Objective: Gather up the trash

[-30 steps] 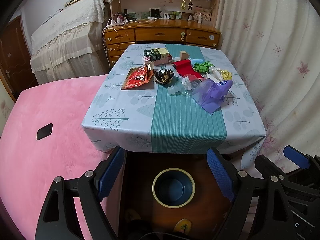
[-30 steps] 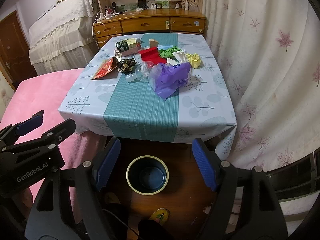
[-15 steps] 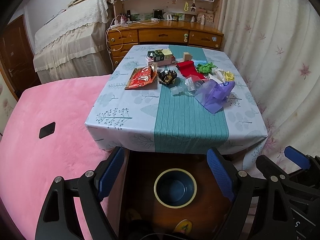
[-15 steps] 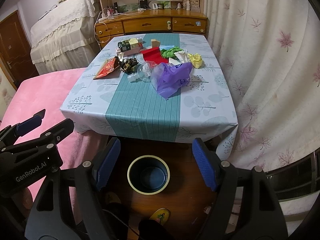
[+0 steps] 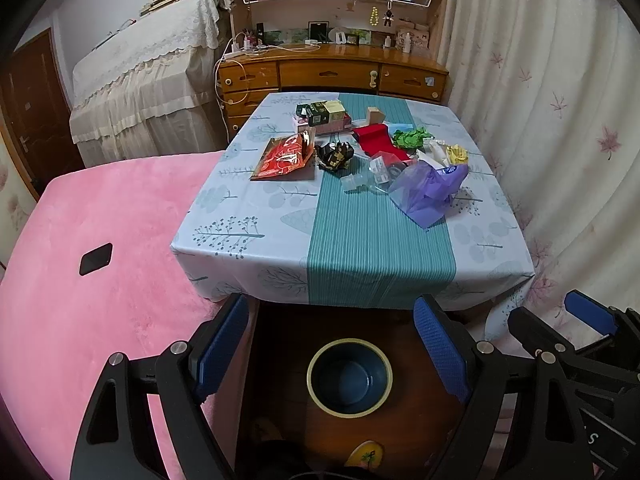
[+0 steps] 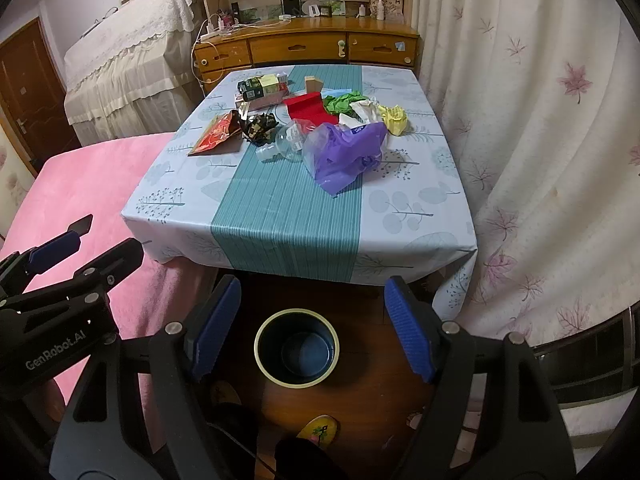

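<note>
- bedroom scene: a low table [image 5: 248, 240] under a blue leaf-print cloth with a teal stripe, pink bedding to my left, a wooden desk and bookshelves behind, a flowered curtain to my right.
- trash sits bunched on the far half of the table: purple plastic bag [image 5: 430, 190] nearest me, a clear crushed bottle [image 5: 366, 176] just beside it, an orange foil packet [image 5: 286, 158], a black-and-gold wrapper [image 5: 335, 155], green crumpled paper [image 5: 412, 138], yellow crumpled paper [image 6: 394, 119], a red folded card [image 5: 378, 140] and small boxes [image 5: 324, 116] at the back.
- bin [image 5: 349, 376], dark blue with a pale rim, stands on the wood floor at the table's near edge, and looks empty.
- left gripper [image 5: 332, 348] and right gripper [image 6: 310, 328] both hang spread wide over the bin, holding nothing.
- i judge nothing is collected yet; this is the start.
- next move calls for a reach forward over the table, likely to the purple bag first, and a soft pinch on loose film.
- readable writing: "genrobot.ai" on the left gripper's body in my right view; box labels are too small to read.
</note>
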### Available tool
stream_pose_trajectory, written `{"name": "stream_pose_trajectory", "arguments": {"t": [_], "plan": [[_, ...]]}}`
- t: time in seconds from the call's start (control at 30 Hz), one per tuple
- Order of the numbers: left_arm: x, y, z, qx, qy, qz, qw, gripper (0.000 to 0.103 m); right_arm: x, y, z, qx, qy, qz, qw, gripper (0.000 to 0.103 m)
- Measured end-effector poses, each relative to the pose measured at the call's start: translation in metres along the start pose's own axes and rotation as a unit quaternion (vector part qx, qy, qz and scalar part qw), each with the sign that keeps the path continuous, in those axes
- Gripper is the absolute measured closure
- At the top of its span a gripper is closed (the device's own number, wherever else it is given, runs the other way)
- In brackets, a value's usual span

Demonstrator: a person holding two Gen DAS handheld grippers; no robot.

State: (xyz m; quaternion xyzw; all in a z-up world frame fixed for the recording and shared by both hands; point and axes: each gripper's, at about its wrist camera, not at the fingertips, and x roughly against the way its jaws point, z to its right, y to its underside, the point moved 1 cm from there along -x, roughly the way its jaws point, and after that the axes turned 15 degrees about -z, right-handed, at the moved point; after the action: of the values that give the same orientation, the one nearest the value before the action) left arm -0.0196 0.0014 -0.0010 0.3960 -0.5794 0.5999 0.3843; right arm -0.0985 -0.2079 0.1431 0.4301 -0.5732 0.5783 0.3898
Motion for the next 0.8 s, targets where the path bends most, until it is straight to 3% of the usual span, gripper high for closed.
{"name": "stream_pose_trajectory", "arguments": {"t": [0.33,0.8], "plan": [[0.001,-0.005,0.005,0.009,-0.015,-0.003,0.9998,0.017,-0.003,-0.001,-0.001,0.004,-0.014,0.001,1.000,0.031],[-0.011,-0.035,-0.009,0.013,-0.024,-0.014,0.9995,0.017,-0.019,-0.045,0.003,0.005,-0.039,0.001,0.999,0.031]]}}
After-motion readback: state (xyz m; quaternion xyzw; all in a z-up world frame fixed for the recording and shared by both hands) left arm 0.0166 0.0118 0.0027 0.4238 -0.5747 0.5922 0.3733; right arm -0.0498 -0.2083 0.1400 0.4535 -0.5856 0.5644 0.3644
